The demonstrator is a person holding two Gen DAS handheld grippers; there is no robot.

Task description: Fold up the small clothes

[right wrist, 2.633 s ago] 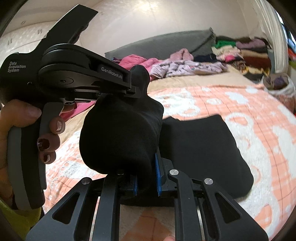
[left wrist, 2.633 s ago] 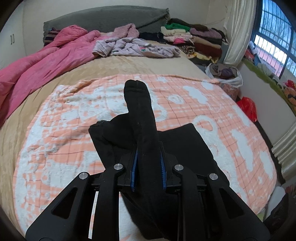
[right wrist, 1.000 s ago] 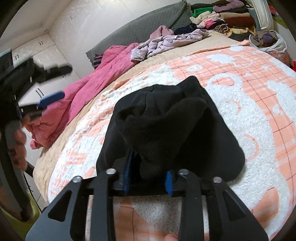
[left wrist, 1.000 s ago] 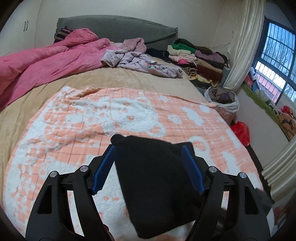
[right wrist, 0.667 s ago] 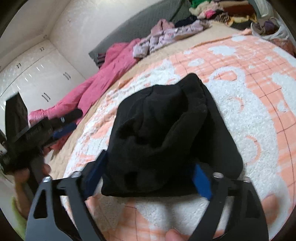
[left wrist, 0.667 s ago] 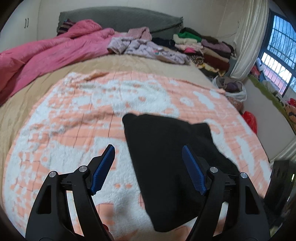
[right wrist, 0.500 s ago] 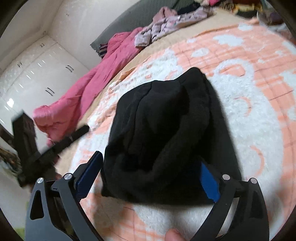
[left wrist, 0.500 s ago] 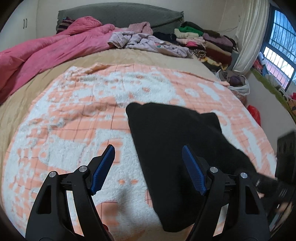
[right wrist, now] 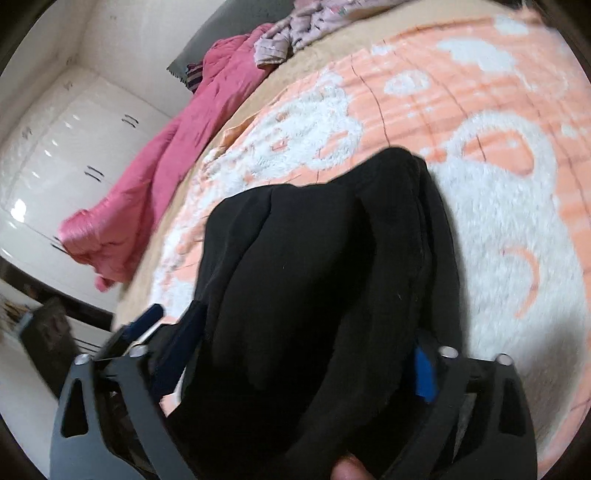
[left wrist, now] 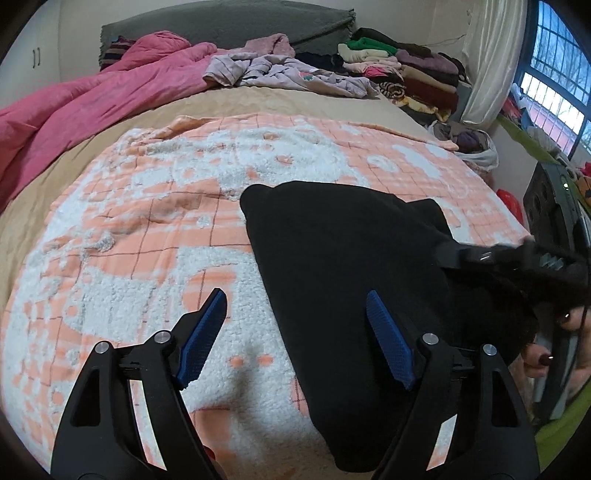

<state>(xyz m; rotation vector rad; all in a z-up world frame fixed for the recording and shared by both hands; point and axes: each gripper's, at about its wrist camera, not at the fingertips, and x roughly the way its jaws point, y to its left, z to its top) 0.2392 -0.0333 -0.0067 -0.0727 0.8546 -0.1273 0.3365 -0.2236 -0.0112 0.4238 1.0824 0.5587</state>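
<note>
Bedroom setting: a bed (left wrist: 258, 107) with a tan sheet carries an orange-and-white fleece blanket (left wrist: 155, 229) spread across its near half. A pink quilt (left wrist: 92, 99) lies bunched along the far left side, loose lilac garments (left wrist: 280, 72) sit beside it near the grey headboard (left wrist: 229, 26), and a stack of folded clothes (left wrist: 402, 74) occupies the far right corner next to a white curtain (left wrist: 487, 59) and a window (left wrist: 554, 70). White wardrobe doors (right wrist: 62, 147) appear in the right wrist view. The task item, a black garment (left wrist: 343, 266), lies folded on the blanket, right of centre in the left wrist view. The left claw (left wrist: 295, 339) hovers above the near left edge of the garment with its blue pads spread wide and its jaws opening; the right pad sits over the black fabric, the left pad over bare blanket, and neither pad presses on the cloth. The right claw (right wrist: 306, 354) enters the left wrist view from the right edge, held by a hand (left wrist: 561, 343) with dark nail polish. In the right wrist view the garment bulges up between the fingers of this claw; its jaws are closing, but motion blur and the fabric conceal whether the pads bear on the cloth.
</note>
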